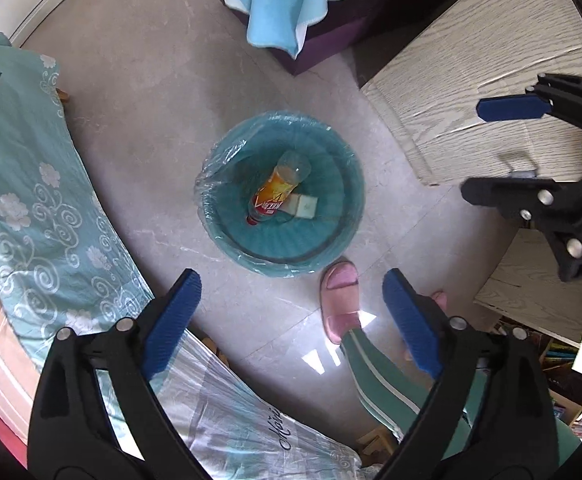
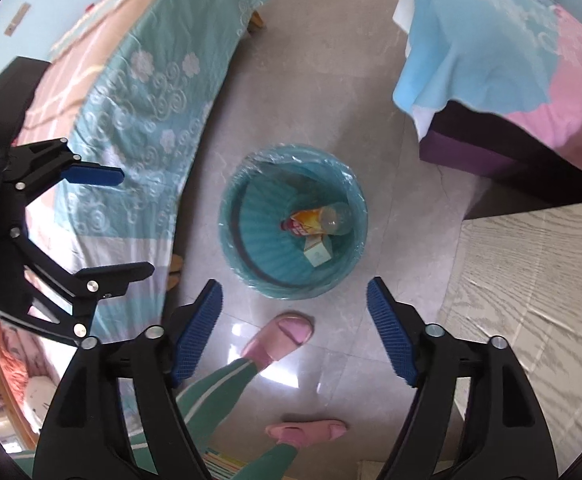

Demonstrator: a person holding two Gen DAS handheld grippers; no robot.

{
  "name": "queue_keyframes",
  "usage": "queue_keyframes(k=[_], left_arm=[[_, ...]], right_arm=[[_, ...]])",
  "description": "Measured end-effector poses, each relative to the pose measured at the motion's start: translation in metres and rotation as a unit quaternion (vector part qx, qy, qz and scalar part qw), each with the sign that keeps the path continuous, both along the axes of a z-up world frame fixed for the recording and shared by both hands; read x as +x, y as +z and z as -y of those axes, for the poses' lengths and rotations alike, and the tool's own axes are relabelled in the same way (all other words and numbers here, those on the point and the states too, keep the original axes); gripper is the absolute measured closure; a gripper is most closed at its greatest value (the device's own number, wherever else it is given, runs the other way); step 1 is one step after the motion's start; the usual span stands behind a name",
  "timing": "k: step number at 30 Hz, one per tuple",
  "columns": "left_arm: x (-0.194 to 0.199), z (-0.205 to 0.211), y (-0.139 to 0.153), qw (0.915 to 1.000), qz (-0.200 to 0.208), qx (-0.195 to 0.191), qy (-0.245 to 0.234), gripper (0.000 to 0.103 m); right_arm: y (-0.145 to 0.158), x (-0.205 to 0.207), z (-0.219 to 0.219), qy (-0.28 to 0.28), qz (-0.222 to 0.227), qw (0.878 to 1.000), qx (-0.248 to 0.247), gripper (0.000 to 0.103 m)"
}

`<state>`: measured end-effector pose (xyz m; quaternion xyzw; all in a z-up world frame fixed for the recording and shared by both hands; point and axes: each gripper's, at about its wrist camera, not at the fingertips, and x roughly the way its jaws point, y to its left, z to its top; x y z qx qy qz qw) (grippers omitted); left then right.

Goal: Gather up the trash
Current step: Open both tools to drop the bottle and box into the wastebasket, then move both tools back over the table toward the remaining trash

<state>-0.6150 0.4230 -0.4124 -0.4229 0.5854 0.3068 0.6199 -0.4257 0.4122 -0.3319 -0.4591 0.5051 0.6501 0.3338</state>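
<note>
Two grippers, both with fingers spread wide and empty: left gripper (image 1: 291, 320) and right gripper (image 2: 295, 328) held high over the floor (image 1: 139, 120), each aimed down at the bin (image 1: 227, 236).

Nearest the bin on the holder's side: a pink slipper (image 1: 339, 300), toe just short of the rim, and a second slipper (image 2: 307, 430) farther back from the bin. Left of the bin, a bed (image 1: 43, 184) under a teal flowered cover. Right of the bin, a wood-grain tabletop (image 1: 471, 92); no loose trash made out on the part in view. Beyond the bin, a second bed (image 2: 491, 48) with a blue and pink blanket hanging over its edge.

Inside the bin, lined with a clear bag (image 1: 227, 152): a bottle (image 1: 279, 188) with an orange and red label, lying tilted with its red cap toward the bottom, and a small pale carton (image 1: 305, 206) touching it. So the trash in sight already sits in the bin; by that, the collecting looks far along or done, unless more lies out of frame.

Risks from here, as a judgement only:
- Kicking the bin, with that slipper so close to the rim, and tipping bottle and carton back onto the floor.
- Snagging the thin liner on a finger if reaching in, pulling it off the rim.
- Clipping the tabletop edge or the bed while swinging either gripper away.
- Missing leftover trash, since fisheye edges hide much of the room.
</note>
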Motion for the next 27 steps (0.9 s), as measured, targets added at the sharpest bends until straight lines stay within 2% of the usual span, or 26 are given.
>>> queue_keyframes(k=[4, 6, 8, 10, 13, 16, 19, 21, 24, 27], left_arm=[[0.003, 0.007, 0.059, 0.9994, 0.015, 0.029, -0.011, 0.007], [0.01, 0.01, 0.097, 0.9985, 0.021, 0.048, -0.019, 0.007], [0.022, 0.011, 0.135, 0.9967, 0.029, 0.068, -0.035, 0.007], [0.04, 0.013, 0.174, 0.9924, 0.034, 0.1, -0.064, 0.007], [0.085, 0.019, 0.229, 0.9795, 0.042, 0.149, -0.129, 0.007], [0.136, 0.026, 0.269, 0.9631, 0.068, 0.17, -0.197, 0.007], [0.198, 0.039, 0.295, 0.9397, 0.111, 0.184, -0.266, 0.007], [0.244, 0.049, 0.304, 0.9241, 0.118, 0.202, -0.302, 0.007], [0.308, 0.06, 0.309, 0.9122, 0.138, 0.192, -0.335, 0.007], [0.37, 0.069, 0.309, 0.8922, 0.156, 0.201, -0.373, 0.007]], right_arm=[[0.069, 0.01, 0.017, 0.001, -0.012, 0.999, 0.039, 0.019], [0.116, 0.023, 0.027, -0.002, -0.025, 0.997, 0.07, 0.012], [0.167, 0.044, 0.04, -0.013, -0.04, 0.994, 0.105, 0.012], [0.214, 0.072, 0.056, -0.032, -0.046, 0.989, 0.138, 0.012], [0.265, 0.125, 0.087, -0.068, -0.031, 0.983, 0.167, 0.009], [0.292, 0.187, 0.123, -0.107, 0.006, 0.979, 0.174, 0.009], [0.304, 0.244, 0.164, -0.131, 0.048, 0.974, 0.18, 0.009], [0.306, 0.286, 0.191, -0.162, 0.077, 0.968, 0.175, 0.009], [0.304, 0.345, 0.227, -0.224, 0.097, 0.957, 0.154, 0.009], [0.297, 0.398, 0.257, -0.271, 0.11, 0.946, 0.142, 0.009]])
